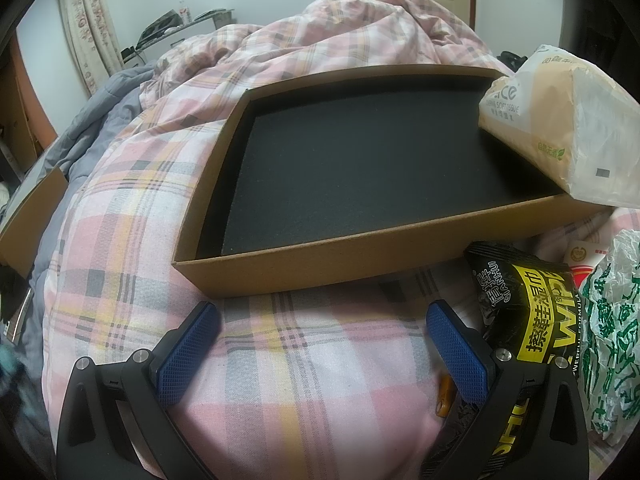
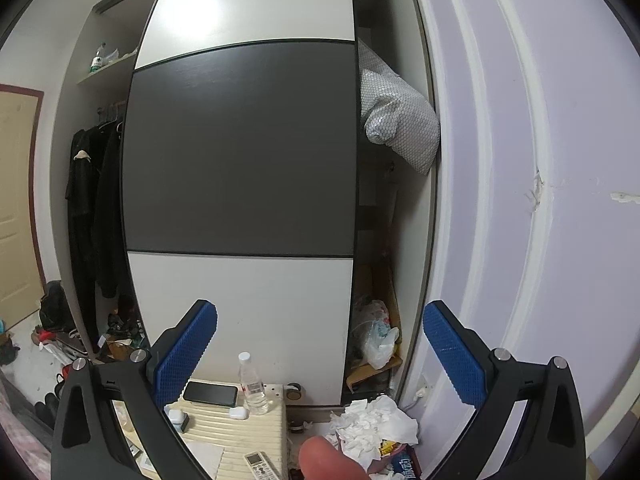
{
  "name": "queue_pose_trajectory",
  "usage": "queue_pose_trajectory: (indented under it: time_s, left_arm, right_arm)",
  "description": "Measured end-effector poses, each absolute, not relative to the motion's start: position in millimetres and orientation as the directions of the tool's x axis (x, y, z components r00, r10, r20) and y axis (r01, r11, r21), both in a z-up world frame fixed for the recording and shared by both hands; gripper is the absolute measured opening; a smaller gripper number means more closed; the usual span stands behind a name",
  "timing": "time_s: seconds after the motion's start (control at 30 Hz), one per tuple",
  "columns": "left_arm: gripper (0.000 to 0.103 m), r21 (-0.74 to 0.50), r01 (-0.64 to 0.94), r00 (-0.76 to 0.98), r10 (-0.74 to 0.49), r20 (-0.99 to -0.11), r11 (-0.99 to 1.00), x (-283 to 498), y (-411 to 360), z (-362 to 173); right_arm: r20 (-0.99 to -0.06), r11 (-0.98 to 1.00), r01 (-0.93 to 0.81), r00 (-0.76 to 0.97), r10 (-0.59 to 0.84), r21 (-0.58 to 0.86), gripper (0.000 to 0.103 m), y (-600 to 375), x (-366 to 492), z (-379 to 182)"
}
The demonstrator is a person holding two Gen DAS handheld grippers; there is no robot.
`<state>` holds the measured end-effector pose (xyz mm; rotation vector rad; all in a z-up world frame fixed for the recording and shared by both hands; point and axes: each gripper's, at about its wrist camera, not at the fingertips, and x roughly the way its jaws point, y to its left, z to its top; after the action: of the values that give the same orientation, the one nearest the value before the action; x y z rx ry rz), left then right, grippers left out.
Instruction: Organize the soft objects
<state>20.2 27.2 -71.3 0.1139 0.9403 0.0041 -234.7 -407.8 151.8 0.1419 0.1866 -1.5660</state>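
Note:
In the left wrist view a shallow cardboard box [image 1: 320, 264] lined with black foam lies on a pink plaid quilt [image 1: 132, 208]. A beige pack of soft tissues [image 1: 560, 128] rests on the box's right rim. A black and yellow wet-wipe pack [image 1: 524, 304] lies just right of my left gripper [image 1: 320, 348], which hovers open over the quilt in front of the box, holding nothing. My right gripper [image 2: 320, 352] is open and empty, pointing at a wardrobe, away from the bed.
A green-printed white plastic bag [image 1: 612, 340] sits at the far right of the bed. The sliding wardrobe door [image 2: 240, 152] fills the right wrist view. Below are a cream suitcase [image 2: 232, 428] with a phone and bottle, crumpled tissues [image 2: 372, 424], and a fingertip [image 2: 328, 460].

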Motion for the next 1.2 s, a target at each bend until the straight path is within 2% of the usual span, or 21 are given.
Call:
queue_pose_trajectory:
  time_s: [0.1, 0.23, 0.33, 0.6, 0.93, 1.2]
  left_arm:
    - [0.103, 0.096, 0.050, 0.587, 0.048, -0.808, 0.994, 21.3, 27.5, -73.6]
    - [0.103, 0.095, 0.052, 0.585, 0.047, -0.809, 0.994, 21.0, 28.0, -74.6]
    - [0.103, 0.096, 0.051, 0.585, 0.048, -0.809, 0.994, 21.5, 27.6, -74.3]
    - [0.103, 0.098, 0.051, 0.585, 0.049, -0.809, 0.994, 21.9, 27.3, -74.0]
    - [0.103, 0.127, 0.055, 0.579, 0.072, -0.812, 0.990, 19.6, 25.5, -74.8]
    - [0.103, 0.189, 0.046, 0.556, 0.132, -0.820, 0.981, 18.1, 15.9, -75.7]
  right_arm:
    - [-0.217, 0.017, 1.000, 0.012, -0.976, -0.019, 0.103, -409.7, -238.0, 151.9]
    - [-0.244, 0.177, 0.982, 0.188, -0.951, 0.067, 0.103, -412.6, -247.4, 153.1]
    - [-0.224, 0.251, 0.962, 0.269, -0.937, 0.108, 0.103, -409.2, -253.6, 154.4]
    - [-0.207, 0.299, 0.941, 0.327, -0.922, 0.158, 0.103, -409.5, -256.2, 155.1]
    - [-0.287, 0.449, 0.873, 0.486, -0.825, 0.190, 0.103, -424.8, -217.3, 145.3]
    - [-0.343, 0.554, 0.810, 0.584, -0.735, 0.191, 0.103, -440.7, -171.2, 108.0]
